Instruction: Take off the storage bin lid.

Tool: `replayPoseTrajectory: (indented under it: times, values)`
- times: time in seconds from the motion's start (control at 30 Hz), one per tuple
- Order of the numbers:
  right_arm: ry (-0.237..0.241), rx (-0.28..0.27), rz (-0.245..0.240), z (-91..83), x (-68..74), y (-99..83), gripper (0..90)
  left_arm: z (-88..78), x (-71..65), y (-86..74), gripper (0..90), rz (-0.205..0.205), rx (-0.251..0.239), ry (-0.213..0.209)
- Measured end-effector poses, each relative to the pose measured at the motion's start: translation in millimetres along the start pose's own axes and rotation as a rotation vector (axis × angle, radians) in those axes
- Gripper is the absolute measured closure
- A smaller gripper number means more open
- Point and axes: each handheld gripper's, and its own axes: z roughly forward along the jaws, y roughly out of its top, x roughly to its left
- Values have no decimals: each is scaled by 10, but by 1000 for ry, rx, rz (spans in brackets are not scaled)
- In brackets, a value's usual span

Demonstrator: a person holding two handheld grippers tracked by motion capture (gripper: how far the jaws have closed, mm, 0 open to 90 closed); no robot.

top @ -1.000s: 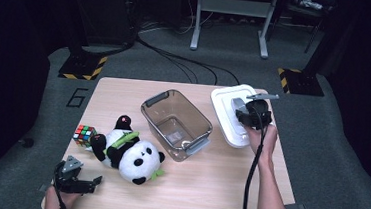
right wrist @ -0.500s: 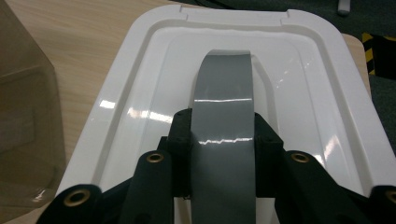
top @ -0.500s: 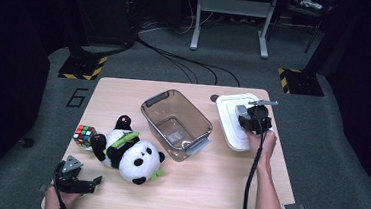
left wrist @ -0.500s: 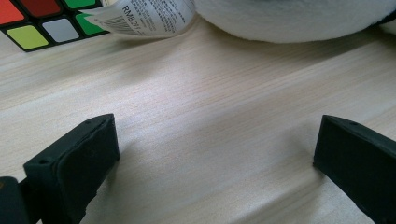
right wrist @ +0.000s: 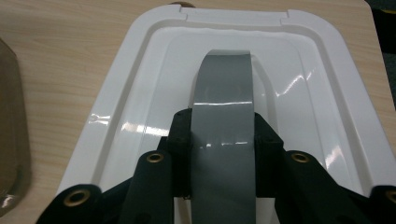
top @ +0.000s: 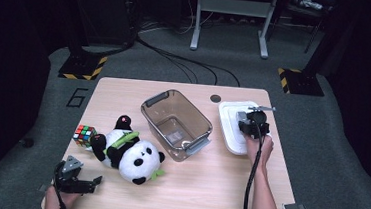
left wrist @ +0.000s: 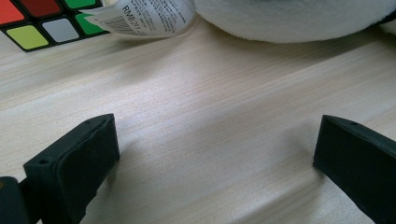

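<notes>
My right gripper (right wrist: 223, 140) was clamped on a grey tape strip (right wrist: 223, 107), a handle arching up from the one white lid (right wrist: 116, 121). The strip's near end ran out of the right gripper view, hidden between the pads. The lid lay at the table's (top: 217, 187) far right, just right of the one clear bin (top: 176, 122); my hand covered its near edge in the high view. My left gripper (top: 78, 182) sat at the near left corner, jaws wide apart, holding nothing. One panda plush (top: 129, 153) lay between it and the bin; its printed tag (left wrist: 144, 16) was cut off, text unreadable. One colour cube (top: 84, 134) was partly hidden behind the panda.
</notes>
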Motion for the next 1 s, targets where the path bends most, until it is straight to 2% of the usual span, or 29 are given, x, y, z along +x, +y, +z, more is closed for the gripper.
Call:
replayPoseTrajectory:
  times: [0.23,0.4,0.87,1.0]
  values:
    - [-21,24,9,134,-27,-98,666,0,0,0,0,0,0,0]
    - [-26,45,36,219,-57,-156,666,0,0,0,0,0,0,0]
    - [-41,93,42,411,-46,-284,660,0,0,1,0,0,1,0]
    - [-31,101,44,432,-69,-306,583,-1,1,1,0,1,1,2]
